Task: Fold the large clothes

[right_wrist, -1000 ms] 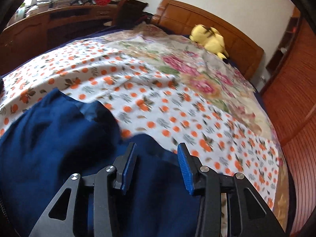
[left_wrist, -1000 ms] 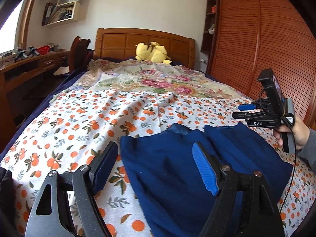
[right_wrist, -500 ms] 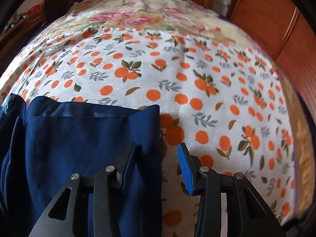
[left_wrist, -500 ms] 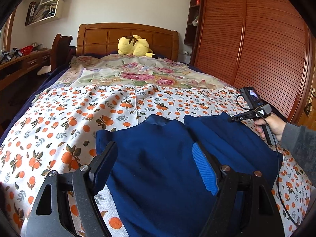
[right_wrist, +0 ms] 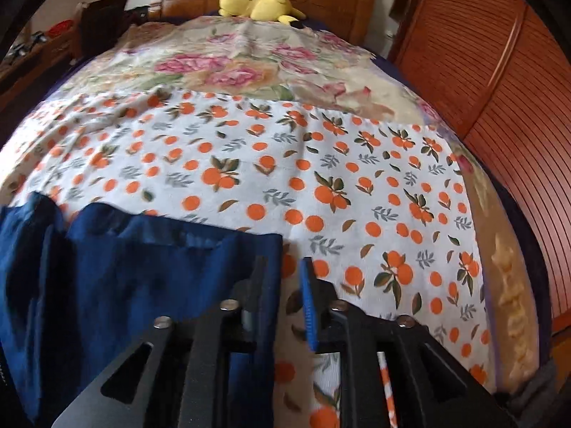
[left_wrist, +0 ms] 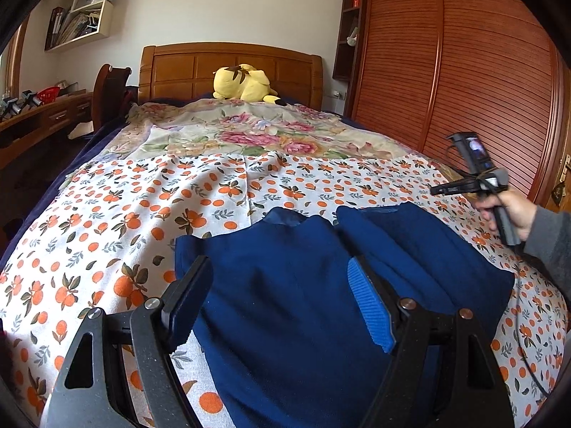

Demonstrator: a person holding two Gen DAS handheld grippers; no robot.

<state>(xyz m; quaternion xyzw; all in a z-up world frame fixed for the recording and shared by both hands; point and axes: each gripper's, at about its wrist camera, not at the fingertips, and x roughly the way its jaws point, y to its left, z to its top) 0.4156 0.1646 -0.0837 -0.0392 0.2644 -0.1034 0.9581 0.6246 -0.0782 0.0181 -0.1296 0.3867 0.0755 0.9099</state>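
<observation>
An orange-print sheet (left_wrist: 150, 214) covers the near part of the bed, meeting a floral blanket (left_wrist: 249, 135) farther up. A yellow plush toy (left_wrist: 242, 83) lies against the wooden headboard (left_wrist: 228, 67). A slatted wardrobe (left_wrist: 464, 82) stands right; wall shelves (left_wrist: 80, 18) hang left above a table (left_wrist: 46, 114).

Even daylight from the left; soft shadows on the bed (left_wrist: 214, 192). Strong fisheye bending, dark corners; right view slightly blurred.
</observation>
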